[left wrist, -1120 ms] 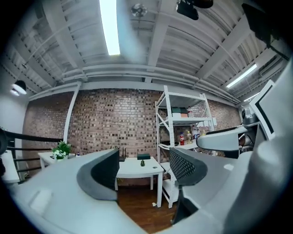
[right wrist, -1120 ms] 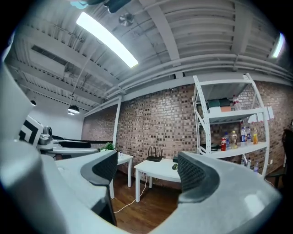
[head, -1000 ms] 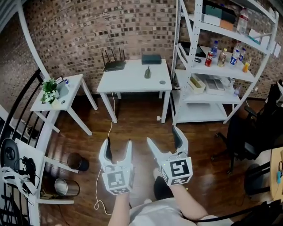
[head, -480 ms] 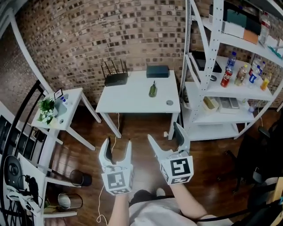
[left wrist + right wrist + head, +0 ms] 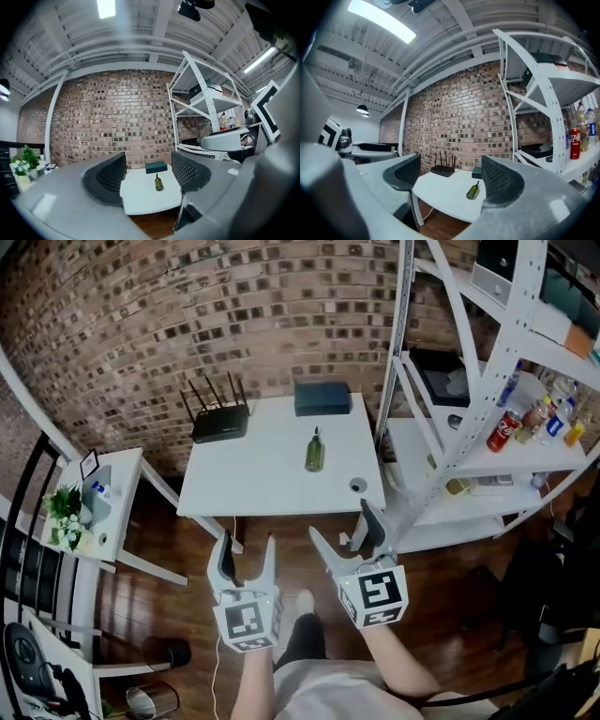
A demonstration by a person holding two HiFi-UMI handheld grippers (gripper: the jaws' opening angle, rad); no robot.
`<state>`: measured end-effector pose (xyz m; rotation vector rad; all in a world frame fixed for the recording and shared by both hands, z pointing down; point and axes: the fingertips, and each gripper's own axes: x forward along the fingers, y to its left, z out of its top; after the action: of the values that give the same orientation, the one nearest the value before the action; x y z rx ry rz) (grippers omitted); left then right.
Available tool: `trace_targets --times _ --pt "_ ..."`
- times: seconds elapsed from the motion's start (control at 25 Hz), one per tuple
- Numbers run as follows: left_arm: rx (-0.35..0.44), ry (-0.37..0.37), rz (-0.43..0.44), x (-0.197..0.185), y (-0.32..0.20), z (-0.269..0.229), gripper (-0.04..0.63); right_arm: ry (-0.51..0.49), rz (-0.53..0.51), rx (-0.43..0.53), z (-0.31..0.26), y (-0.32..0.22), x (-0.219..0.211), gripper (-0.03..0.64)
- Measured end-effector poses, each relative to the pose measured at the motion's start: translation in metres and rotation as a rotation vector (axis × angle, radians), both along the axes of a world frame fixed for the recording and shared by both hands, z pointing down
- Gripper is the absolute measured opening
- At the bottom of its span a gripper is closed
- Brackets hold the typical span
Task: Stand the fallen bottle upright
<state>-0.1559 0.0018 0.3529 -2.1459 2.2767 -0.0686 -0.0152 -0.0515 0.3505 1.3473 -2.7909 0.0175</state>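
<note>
The left hand-held gripper [image 5: 247, 549] is open with nothing in it. Its jaws have just been closing a little. The right hand-held gripper [image 5: 345, 531] is open wide and holds nothing too. Both hang over the wood floor [image 5: 178, 587], and the near edge of the white tabletop [image 5: 244, 479] is just in front of their tips.

The green bottle [image 5: 314, 454] lies on its side on the tabletop, ahead of both and nearer the right one, with bare tabletop all around it. A dark box [image 5: 322, 397] sits past the bottle. A black router [image 5: 220, 418] sits far ahead of the left one. A small round thing [image 5: 357, 486] lies by the near edge, just ahead of the right one. The white shelf rack [image 5: 487, 409] stands close on the right.
</note>
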Motion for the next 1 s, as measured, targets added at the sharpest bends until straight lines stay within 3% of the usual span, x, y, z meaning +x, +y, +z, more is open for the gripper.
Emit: trace_targets --times 0.36,0.56,0.84,1.0 --pt "-0.016 0.05 0.127 -0.055 -0.177 0.012 0.324 0.057 0.081 0.006 -0.005 -0.161 -0.06 0.38" --pt "-0.134 0.081 0.198 -0.047 -0.243 0.048 0.325 0.071 0.125 -0.072 0.023 -0.22 -0.056 0.373" --pt "-0.252 0.038 0.255 -0.039 -0.348 0.099 0.325 0.068 0.15 -0.161 0.064 -0.327 -0.043 0.373" --pt "-0.345 0.108 0.257 -0.024 -0.402 0.13 0.342 0.043 0.108 -0.191 0.082 -0.392 -0.037 0.373"
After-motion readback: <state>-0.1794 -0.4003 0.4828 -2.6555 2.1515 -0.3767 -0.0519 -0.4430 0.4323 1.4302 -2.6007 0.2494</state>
